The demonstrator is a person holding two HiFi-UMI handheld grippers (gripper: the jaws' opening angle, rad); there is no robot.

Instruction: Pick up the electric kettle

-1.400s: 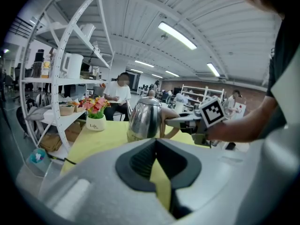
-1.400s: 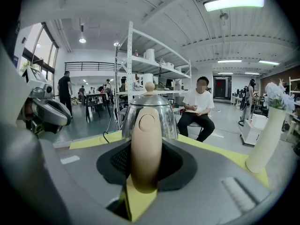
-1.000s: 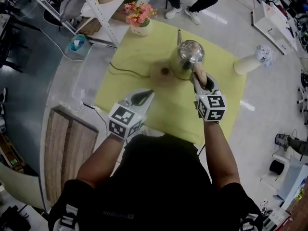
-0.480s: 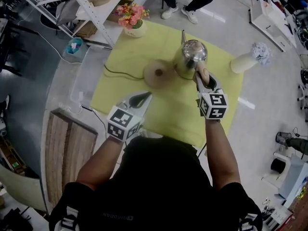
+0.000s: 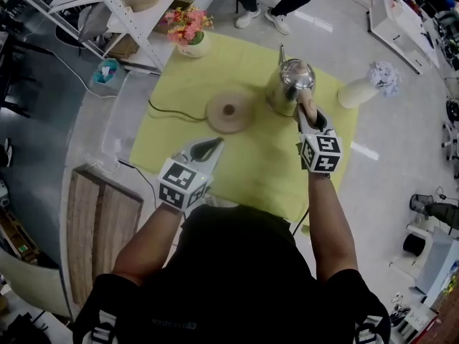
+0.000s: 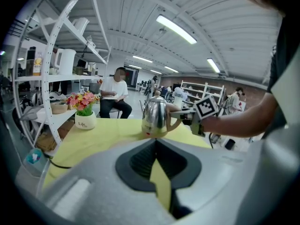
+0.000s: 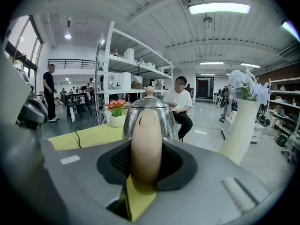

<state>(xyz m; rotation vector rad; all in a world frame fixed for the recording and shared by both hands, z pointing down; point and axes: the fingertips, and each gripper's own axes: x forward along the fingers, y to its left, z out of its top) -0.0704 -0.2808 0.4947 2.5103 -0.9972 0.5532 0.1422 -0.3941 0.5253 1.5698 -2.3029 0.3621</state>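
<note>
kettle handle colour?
Tan kettle handle; the right gripper view shows it best.

On the cloth (image 5: 251, 163) the base (image 5: 229, 111) lies near the middle and its cable (image 5: 172, 111) runs off to the left. The kettle (image 5: 289, 83) is just right of the base and apart from it, with its handle between the jaws of the right gripper (image 5: 305, 112), which is in front of it. The flower pot (image 5: 190, 41) stands at the far left corner of the cloth, before the shelf (image 5: 118, 9), the vase (image 5: 358, 92) is at the right edge, right of the kettle, and the left gripper (image 5: 214, 145) is over the near part, in front of the base.
</note>
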